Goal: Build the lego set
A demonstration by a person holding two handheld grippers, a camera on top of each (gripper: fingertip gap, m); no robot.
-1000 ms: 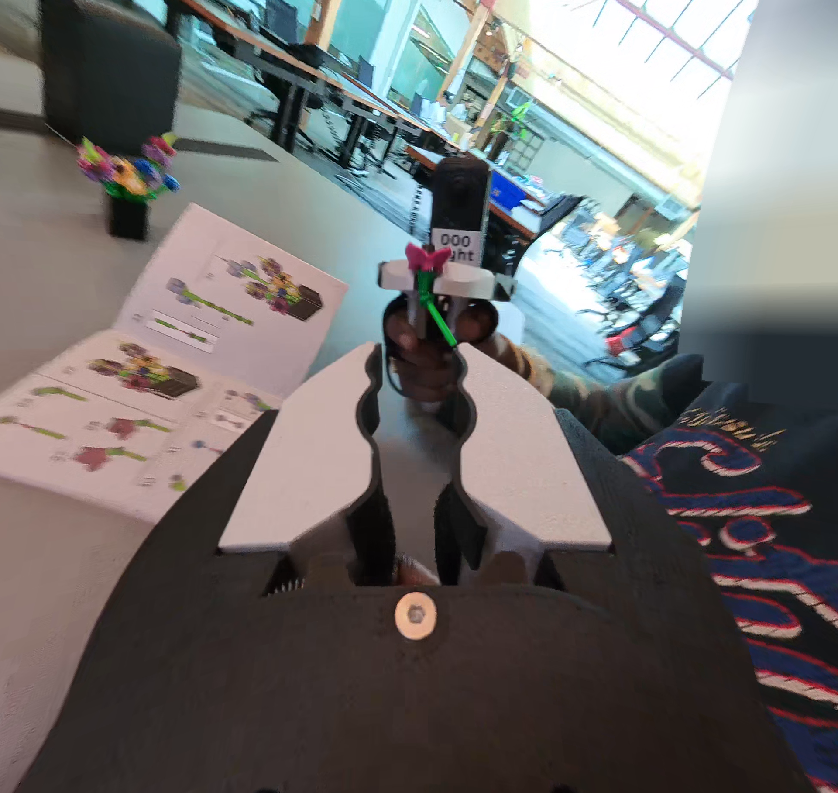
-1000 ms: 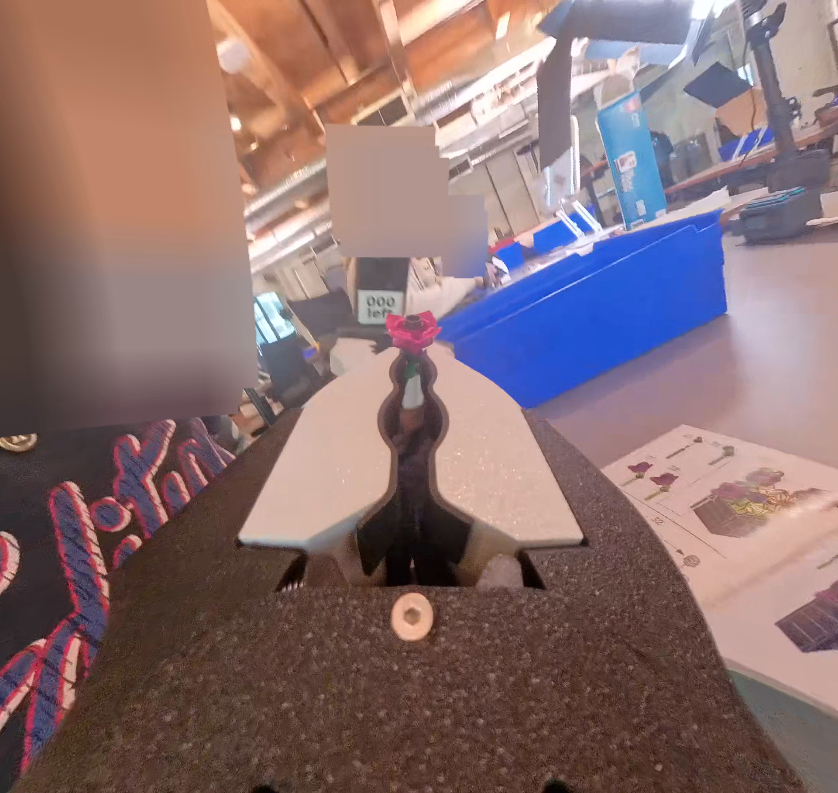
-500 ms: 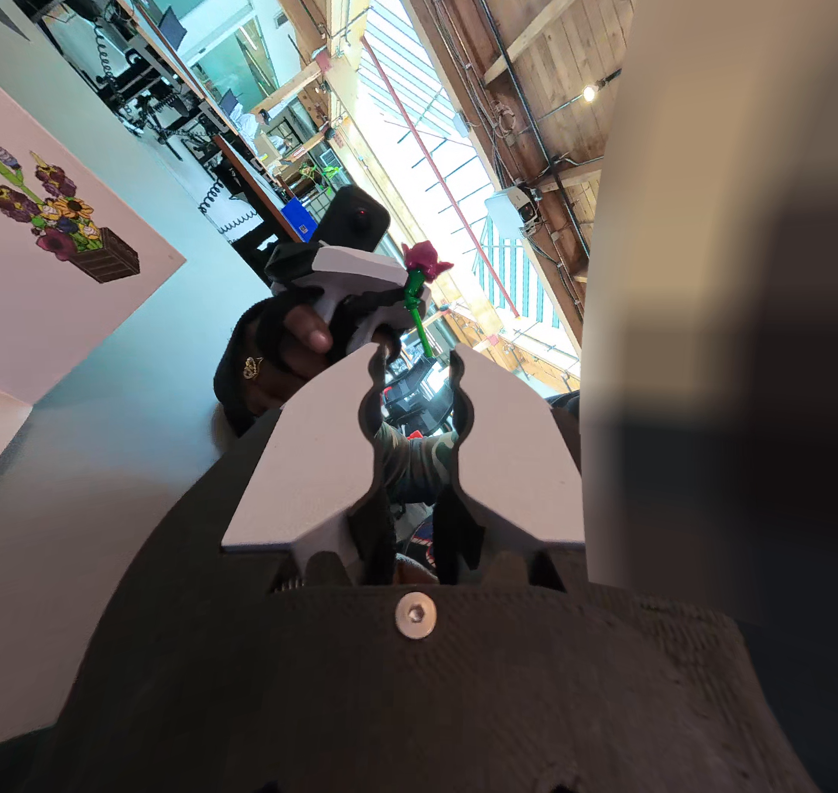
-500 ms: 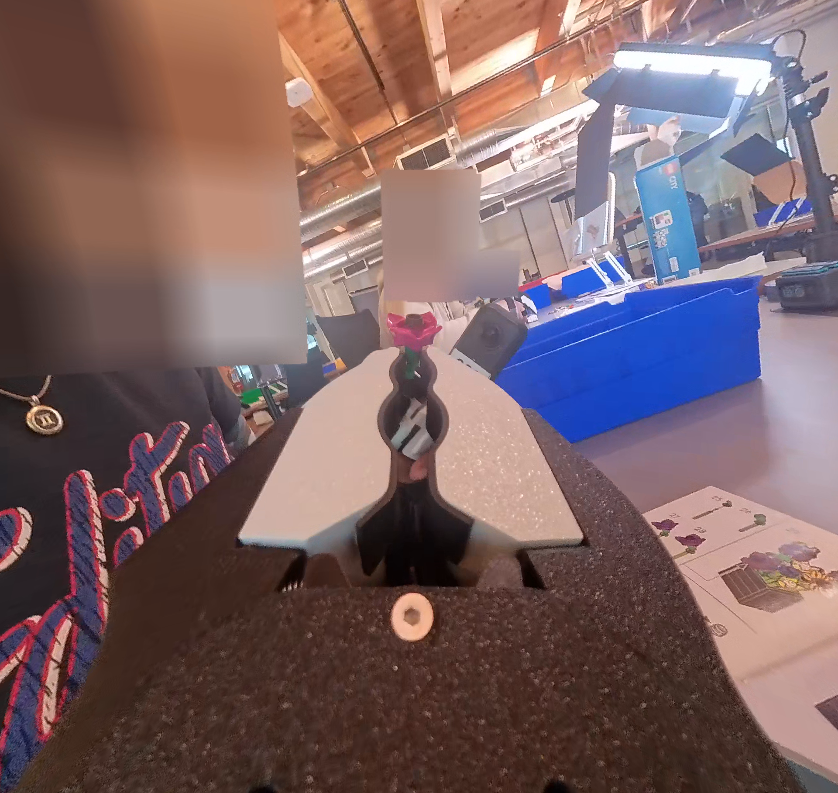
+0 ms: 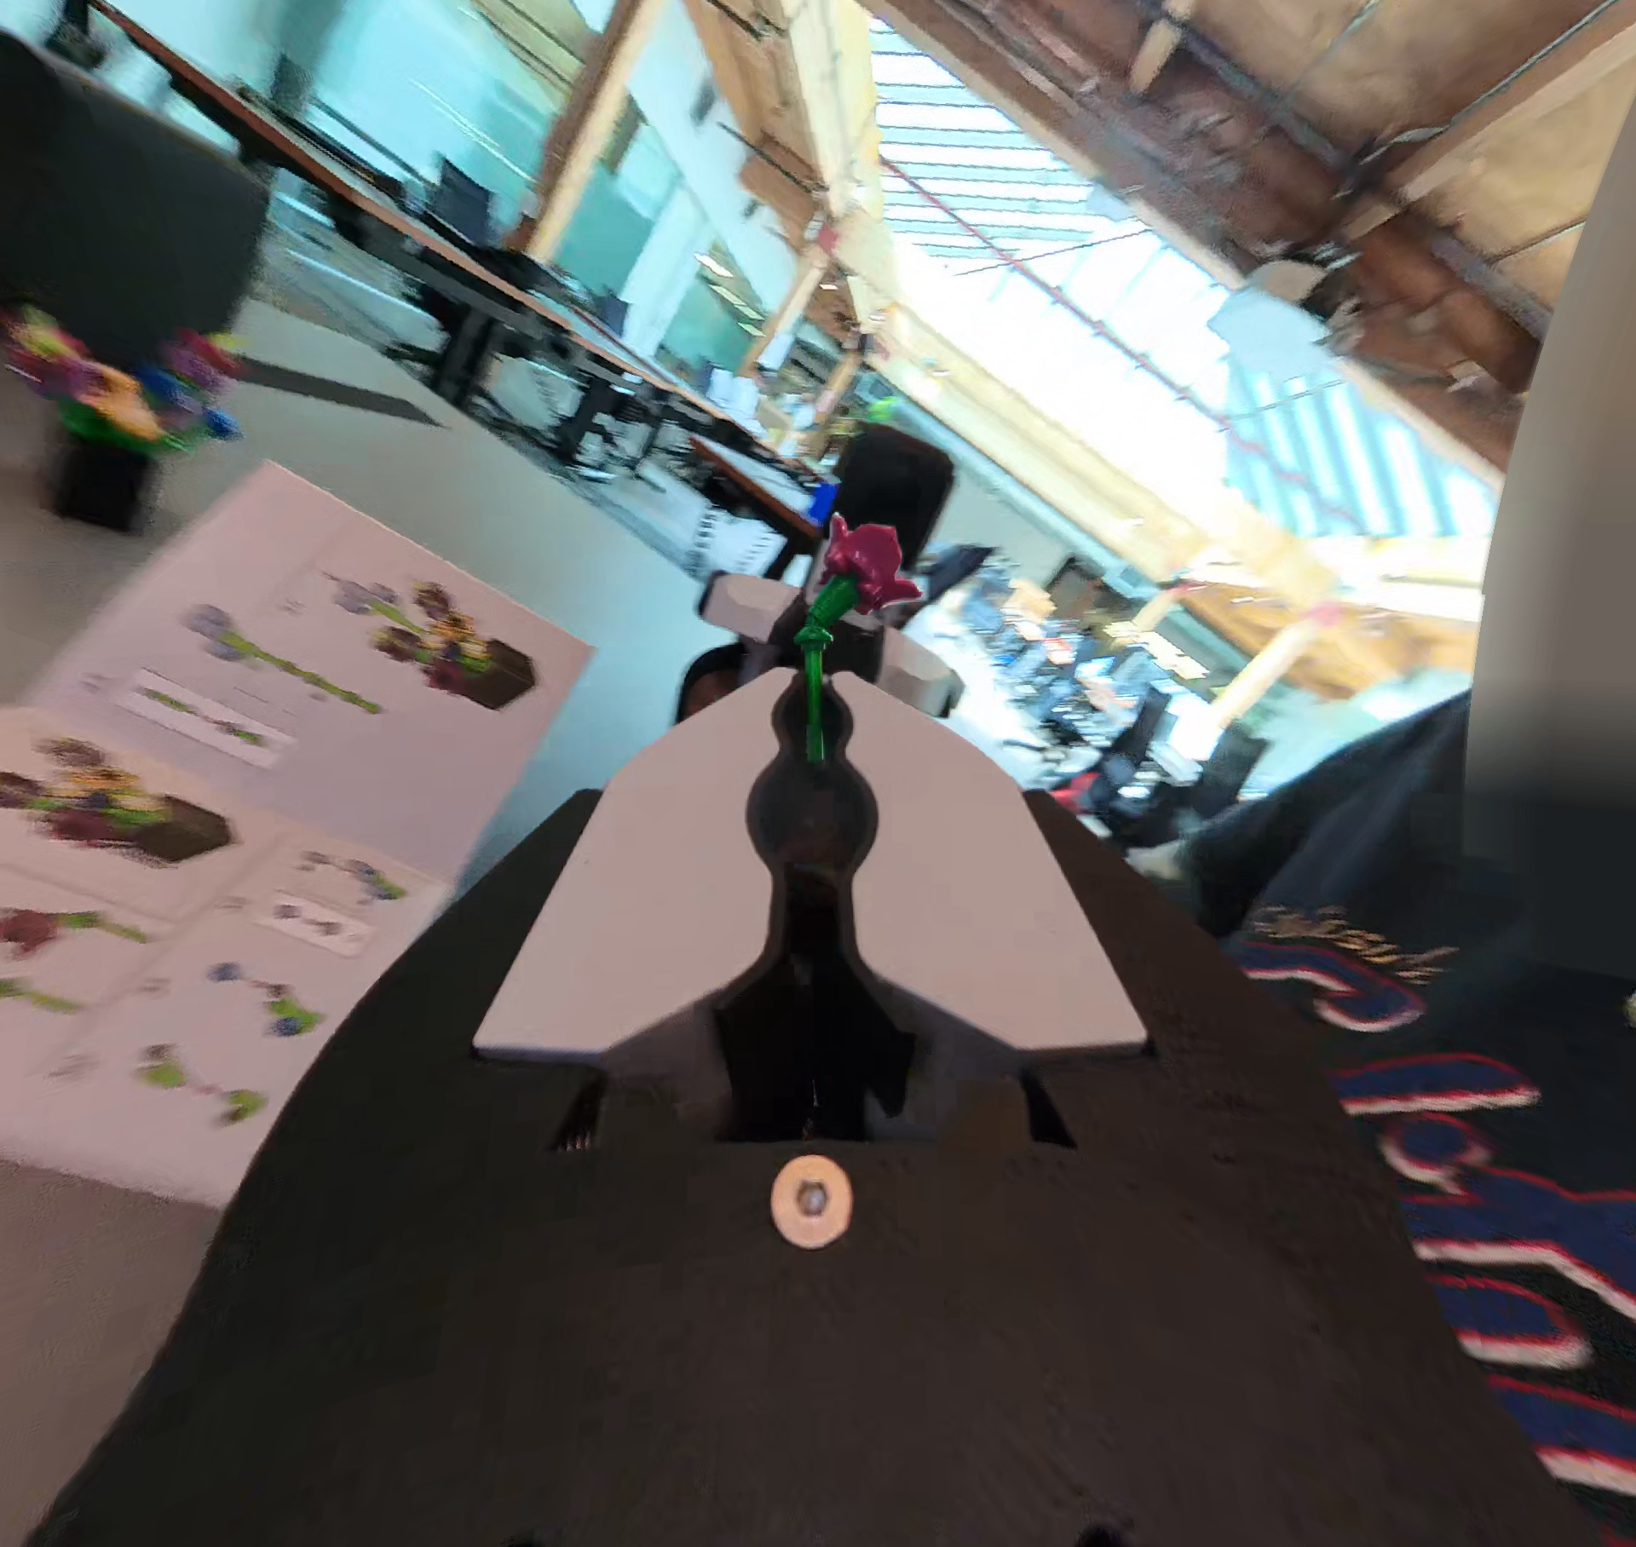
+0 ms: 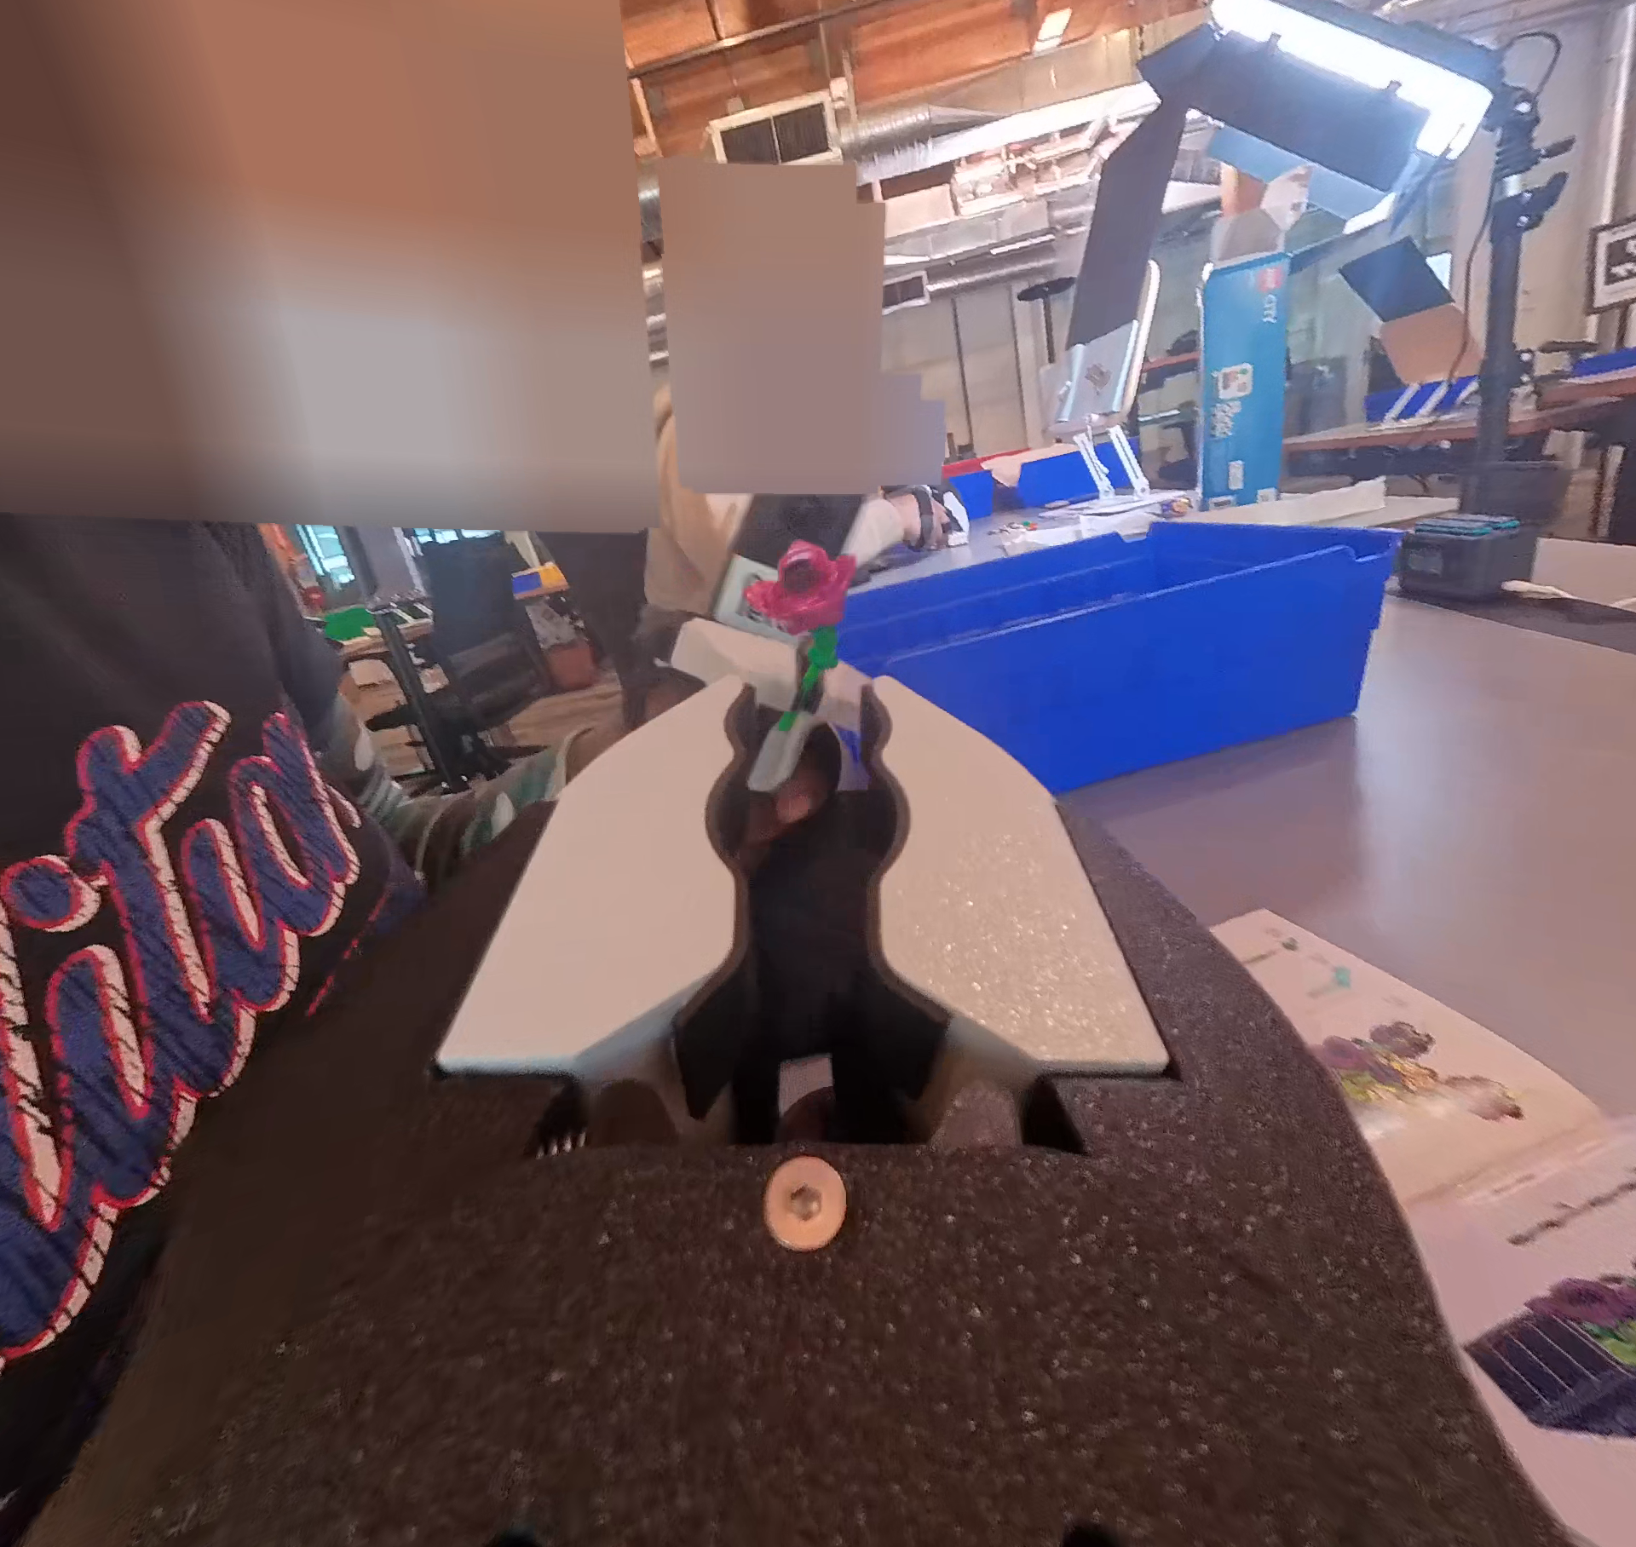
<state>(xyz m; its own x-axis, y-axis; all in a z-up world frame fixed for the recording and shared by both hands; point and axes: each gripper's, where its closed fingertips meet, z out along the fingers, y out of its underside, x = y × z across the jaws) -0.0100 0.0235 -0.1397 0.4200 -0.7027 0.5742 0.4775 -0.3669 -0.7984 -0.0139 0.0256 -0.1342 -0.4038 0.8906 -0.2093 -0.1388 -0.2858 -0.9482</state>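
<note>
1. Since half a second ago the grip has changed sides: the right tongs [image 6: 806, 695], then pinched on the stem, now stand with their tips parted, and the left tongs [image 5: 813, 695], then apart, are now closed on it. The left wrist view has also swung down from the ceiling, so the table is back in sight.
2. Table [image 5: 496, 522]: grey, carrying everything named below except the flower and the tongs.
3. Shirt [image 5: 1461, 1150]: dark with blue, red-edged lettering, worn by the person, at the right edge of the left wrist view and the left edge of the right wrist view.
4. Blue bin [image 6: 1151, 664]: on the table beyond the right tongs, to their right.
5. Instruction booklet [image 5: 292, 708]: lying open and flat on the table, to the left of the left tongs; its printed pages are blurred.
6. Left tongs: white fingers shut around the lower stem, with the right tongs just behind them.
7. Right tongs: open, with the flower and a white finger of the left tongs showing in the gap at their tips.
8. Bouquet [image 5: 115, 407]: many-coloured, upright in a black base at the table's far left, well apart from both tongs.
9. Flower [image 5: 863, 571]: magenta rose on a green stem [image 5: 814, 708], held in the air above the table and rising from the left tongs' tips.
</note>
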